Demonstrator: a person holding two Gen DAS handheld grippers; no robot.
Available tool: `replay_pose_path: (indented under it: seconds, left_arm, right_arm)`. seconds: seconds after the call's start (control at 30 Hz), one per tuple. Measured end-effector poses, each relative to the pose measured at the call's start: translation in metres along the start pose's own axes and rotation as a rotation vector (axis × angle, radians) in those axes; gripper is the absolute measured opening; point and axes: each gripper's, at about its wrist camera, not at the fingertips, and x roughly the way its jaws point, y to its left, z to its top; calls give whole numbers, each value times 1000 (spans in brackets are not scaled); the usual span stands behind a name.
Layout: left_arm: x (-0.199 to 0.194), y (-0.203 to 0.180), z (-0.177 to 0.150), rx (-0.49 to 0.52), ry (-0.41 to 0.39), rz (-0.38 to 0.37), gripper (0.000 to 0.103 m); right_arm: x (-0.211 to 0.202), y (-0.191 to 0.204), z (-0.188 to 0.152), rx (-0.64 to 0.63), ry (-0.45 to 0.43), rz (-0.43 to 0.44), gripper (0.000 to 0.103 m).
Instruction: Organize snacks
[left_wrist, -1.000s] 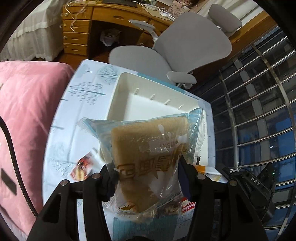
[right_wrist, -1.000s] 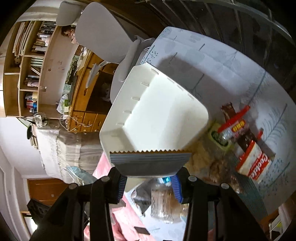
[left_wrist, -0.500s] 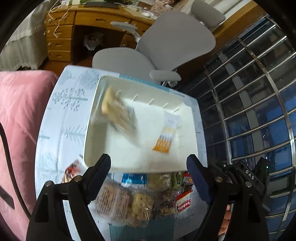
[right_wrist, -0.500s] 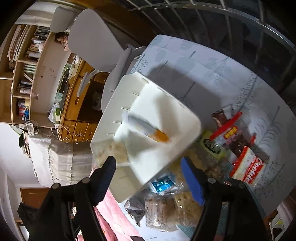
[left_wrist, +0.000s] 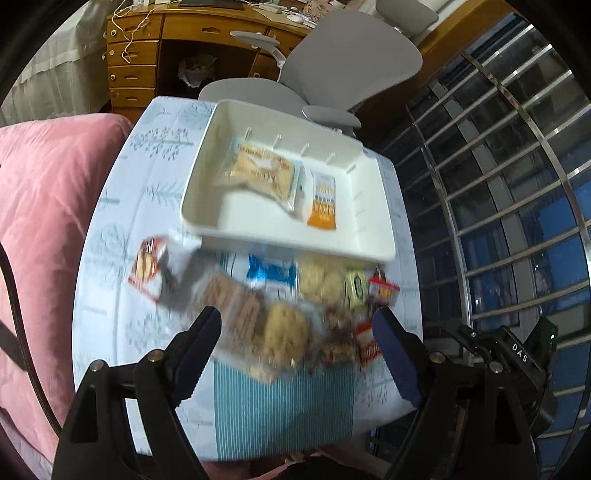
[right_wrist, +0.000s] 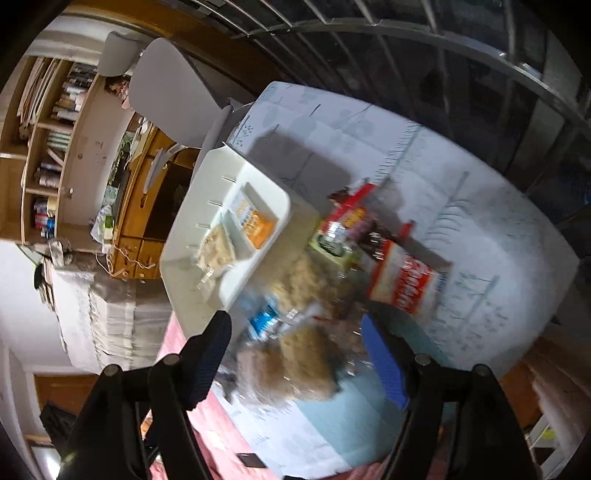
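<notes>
A white bin (left_wrist: 373, 206) stands on the table and holds a clear-wrapped cake (left_wrist: 263, 172) and a white-and-orange packet (left_wrist: 324, 201). The bin also shows in the right wrist view (right_wrist: 184, 236). Several snack packs lie in a pile (left_wrist: 280, 317) in front of it, among them a red cookie pack (right_wrist: 406, 284). My left gripper (left_wrist: 297, 345) is open and empty above the pile. My right gripper (right_wrist: 295, 354) is open and empty over the same pile.
The small table has a pale tree-print cloth (left_wrist: 147, 177) with a blue striped end (left_wrist: 284, 410). A pink sofa (left_wrist: 40, 221) lies to the left. A grey office chair (left_wrist: 332, 62) and wooden desk stand behind. Window bars (left_wrist: 498, 184) run along the right.
My left gripper let go of the wrapped cake and my right let go of the packet. Both now lie in the bin. Both grippers have opened and drawn back toward the pile.
</notes>
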Motion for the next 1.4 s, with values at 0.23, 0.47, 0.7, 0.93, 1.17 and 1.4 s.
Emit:
replay_pose_path:
  seconds: [0.23, 0.47, 0.7, 0.93, 1.17, 1.4]
  left_arm:
    - [-16, -15, -60, 38, -2, 21, 83]
    - [-27, -26, -109, 78, -20, 57, 86]
    - [-12, -33, -131, 132, 13, 113, 87]
    - [30, -30, -125, 131, 97, 133, 87]
    - [82, -23, -97, 152, 162, 152, 87]
    - [126, -25, -69, 237, 206, 179, 88]
  right_arm:
    - [-34, -19, -31, -131, -32, -64, 73]
    - [-51, -38, -57, -282, -42, -150, 74]
    - [-44, -56, -70, -339, -9, -207, 74]
    - [-20, -66, -73, -411, 16, -266, 74]
    - [14, -64, -68, -518, 42, -356, 74]
    - [46, -59, -58, -631, 35, -448, 76]
